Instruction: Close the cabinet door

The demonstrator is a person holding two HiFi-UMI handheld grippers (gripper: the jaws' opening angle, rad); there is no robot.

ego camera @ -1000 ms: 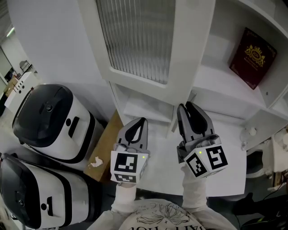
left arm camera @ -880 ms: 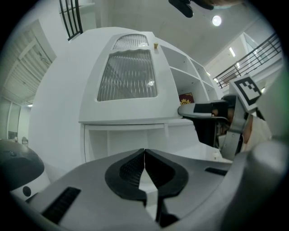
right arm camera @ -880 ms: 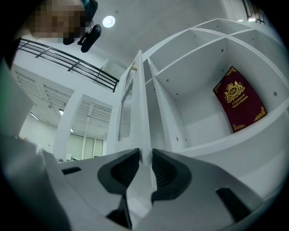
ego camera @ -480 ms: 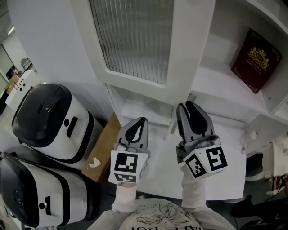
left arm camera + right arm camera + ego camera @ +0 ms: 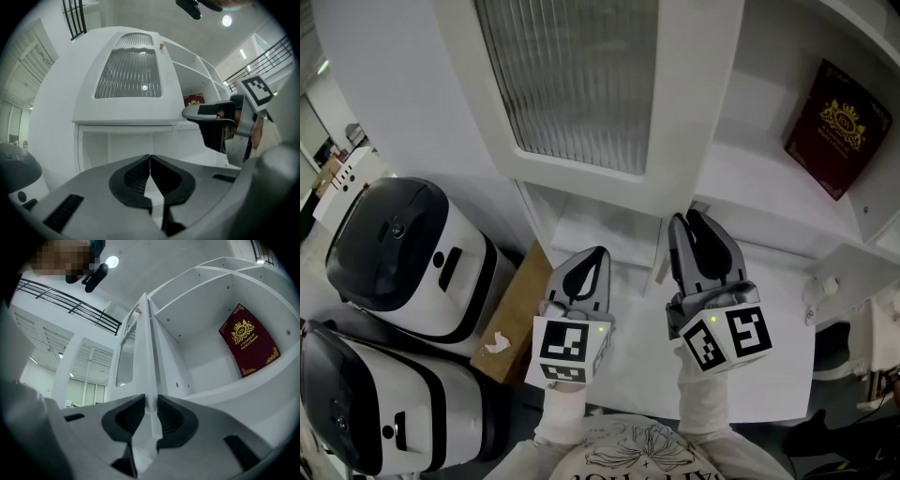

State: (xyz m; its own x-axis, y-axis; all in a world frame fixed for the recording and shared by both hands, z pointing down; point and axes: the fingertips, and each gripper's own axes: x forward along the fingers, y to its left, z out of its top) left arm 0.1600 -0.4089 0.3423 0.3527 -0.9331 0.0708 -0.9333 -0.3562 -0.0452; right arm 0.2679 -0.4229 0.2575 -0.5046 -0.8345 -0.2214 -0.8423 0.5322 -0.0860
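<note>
Both jaws of the right gripper [image 5: 689, 225] press on the thin free edge of the door [image 5: 591, 94], near its bottom corner. The door stands open, swung out left of the cabinet [image 5: 750, 178]. Just left, under the door, the left gripper [image 5: 595, 255] has its jaws together on nothing. Right of the door, a red book [image 5: 836, 128] leans inside the cabinet. Left of the door sit a box [image 5: 514, 323], a cooker [image 5: 398, 253] and a second cooker [image 5: 375, 403].
</note>
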